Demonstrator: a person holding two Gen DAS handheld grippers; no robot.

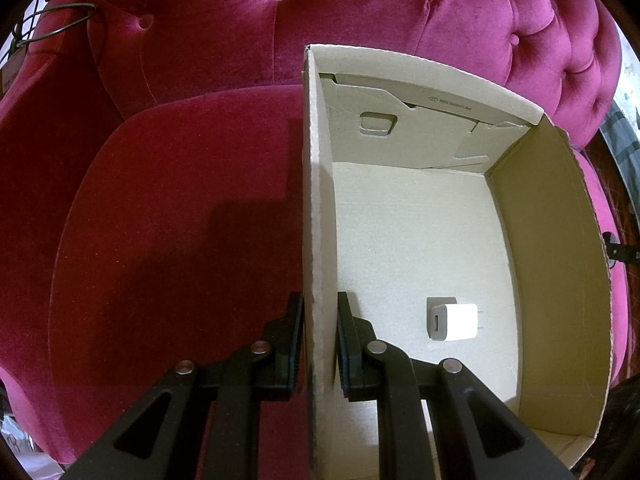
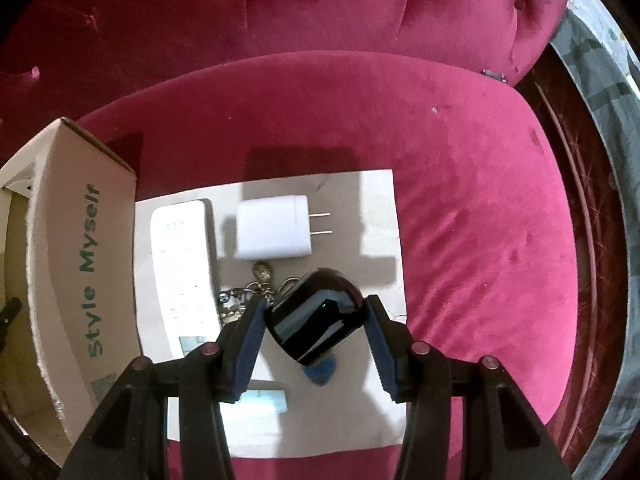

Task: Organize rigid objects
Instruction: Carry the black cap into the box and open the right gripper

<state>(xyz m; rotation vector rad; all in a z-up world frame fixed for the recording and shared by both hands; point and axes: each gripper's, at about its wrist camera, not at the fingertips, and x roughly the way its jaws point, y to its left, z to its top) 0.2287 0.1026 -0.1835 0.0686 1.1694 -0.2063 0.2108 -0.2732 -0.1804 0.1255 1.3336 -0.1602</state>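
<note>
Right gripper (image 2: 316,322) clamps a black object (image 2: 316,316) above the cardboard sheet (image 2: 376,208); left gripper (image 1: 318,340) pinches the box (image 1: 318,200) wall.

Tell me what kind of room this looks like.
Probably a living room at home: a tufted pink velvet sofa, with a cardboard box, a phone charger and a white remote on its seat.

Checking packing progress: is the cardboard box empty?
Not empty: one white charger lies on the cardboard box floor; nothing else shows inside.
</note>
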